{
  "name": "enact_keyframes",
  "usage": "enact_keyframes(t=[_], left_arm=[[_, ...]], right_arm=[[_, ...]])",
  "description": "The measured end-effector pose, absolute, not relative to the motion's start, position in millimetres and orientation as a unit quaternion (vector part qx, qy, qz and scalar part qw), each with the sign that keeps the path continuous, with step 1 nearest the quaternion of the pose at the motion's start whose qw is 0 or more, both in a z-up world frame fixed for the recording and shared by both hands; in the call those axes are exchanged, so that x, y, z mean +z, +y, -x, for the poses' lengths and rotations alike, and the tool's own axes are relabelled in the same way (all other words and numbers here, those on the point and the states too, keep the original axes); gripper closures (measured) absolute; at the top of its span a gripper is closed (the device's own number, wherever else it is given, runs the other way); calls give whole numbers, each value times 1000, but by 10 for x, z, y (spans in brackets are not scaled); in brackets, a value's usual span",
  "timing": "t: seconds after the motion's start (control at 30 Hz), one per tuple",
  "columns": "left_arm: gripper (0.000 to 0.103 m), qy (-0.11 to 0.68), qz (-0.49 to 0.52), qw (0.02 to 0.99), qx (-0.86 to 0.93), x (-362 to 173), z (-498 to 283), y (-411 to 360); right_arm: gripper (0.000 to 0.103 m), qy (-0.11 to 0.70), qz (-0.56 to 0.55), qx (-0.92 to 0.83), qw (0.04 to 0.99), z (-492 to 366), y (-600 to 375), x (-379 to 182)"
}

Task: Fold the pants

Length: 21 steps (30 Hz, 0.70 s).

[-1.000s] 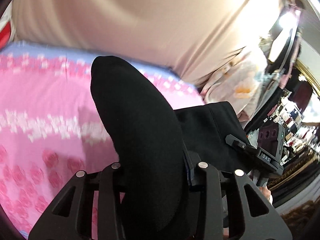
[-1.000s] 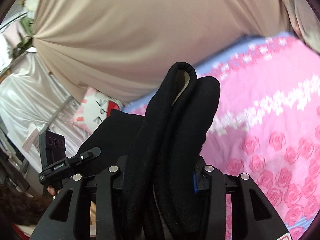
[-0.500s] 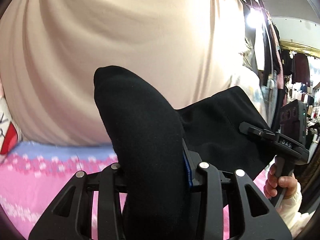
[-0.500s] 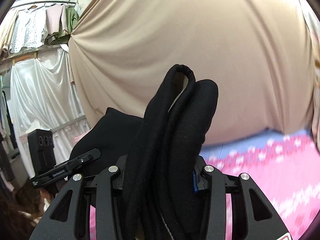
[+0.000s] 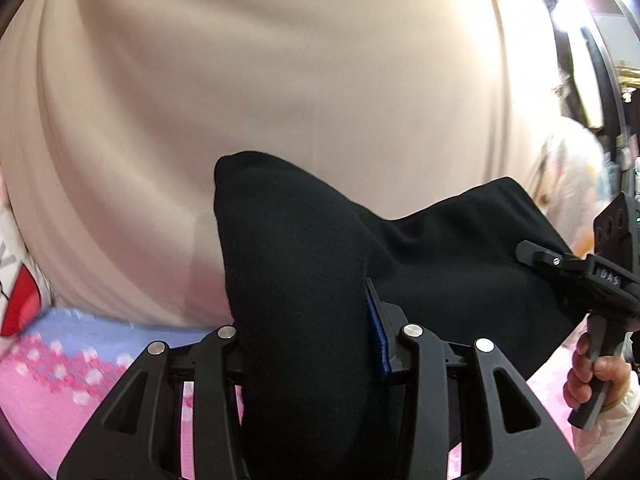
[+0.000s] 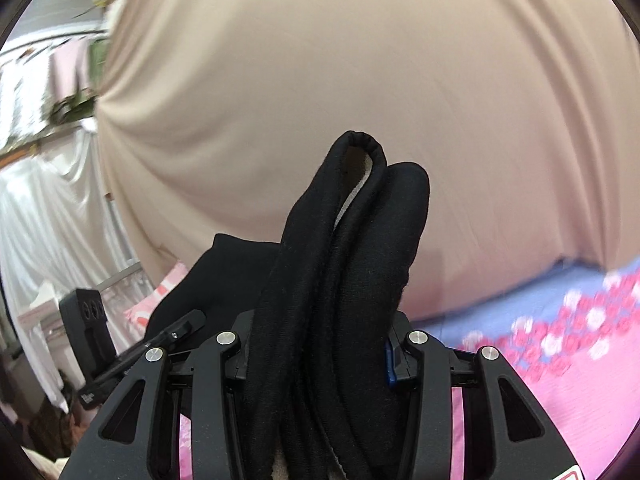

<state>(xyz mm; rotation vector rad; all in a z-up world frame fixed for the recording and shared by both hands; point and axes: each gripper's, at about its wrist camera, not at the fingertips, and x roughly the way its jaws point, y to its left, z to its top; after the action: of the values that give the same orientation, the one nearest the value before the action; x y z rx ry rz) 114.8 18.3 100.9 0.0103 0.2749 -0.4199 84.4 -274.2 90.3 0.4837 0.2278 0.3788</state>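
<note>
The black pants [image 5: 304, 280] hang in the air between my two grippers. My left gripper [image 5: 308, 344] is shut on a thick fold of the black cloth, which bulges up past the jaws. The cloth stretches right toward my right gripper [image 5: 576, 276], held by a hand at the right edge. In the right wrist view my right gripper [image 6: 320, 344] is shut on several bunched layers of the pants [image 6: 352, 248], whose pale inner lining shows at the top. My left gripper [image 6: 132, 356] appears at the lower left there.
A pink flowered bed cover [image 5: 60, 392] with a blue border lies below, also in the right wrist view [image 6: 560, 360]. A beige curtain [image 5: 280, 80] fills the background. White drapes and hanging clothes [image 6: 44, 184] stand at the left, and a pillow [image 5: 20, 304] lies at the bed's edge.
Both grippers have lifted and tilted upward with the pants. The bed cover has dropped low in both views and the beige curtain now fills most of them.
</note>
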Motion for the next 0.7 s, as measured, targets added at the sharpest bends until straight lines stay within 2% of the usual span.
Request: enact_keyframes(t=[0.2,0.47,0.53,0.57,0.6,0.63,0.67,0.7], left_arm=[[64,210,-18,961,-181,157,-1829,54],[64,317,7,934,-165,-658,-2277,179],[60,339,21,926,-164,-753,-2310,234],[55,351,40,921,-167,-782,-2322,298],[43,360,51,918,-158,-829,-2310,357],[35,367,52,918,-142,-858,-2310,385],[28,372,50,919,-119,-863,-2279,431],[28,368,50,922,-113,-813,-2199,488]], right_arm=[[62,189,-273,163,929,-1488,-2838,133],[62,305,-295,131,896,-1949,-2824,-771],[56,324,-299,112,891,-1964,-2844,-903],[49,332,-305,106,886,-1966,-2864,-952],[39,339,-310,103,882,-1969,-2878,-972],[34,351,-314,91,878,-1965,-2904,-996],[33,360,-316,82,874,-1940,-2943,-1012],[34,362,-322,79,871,-1895,-2982,-989]])
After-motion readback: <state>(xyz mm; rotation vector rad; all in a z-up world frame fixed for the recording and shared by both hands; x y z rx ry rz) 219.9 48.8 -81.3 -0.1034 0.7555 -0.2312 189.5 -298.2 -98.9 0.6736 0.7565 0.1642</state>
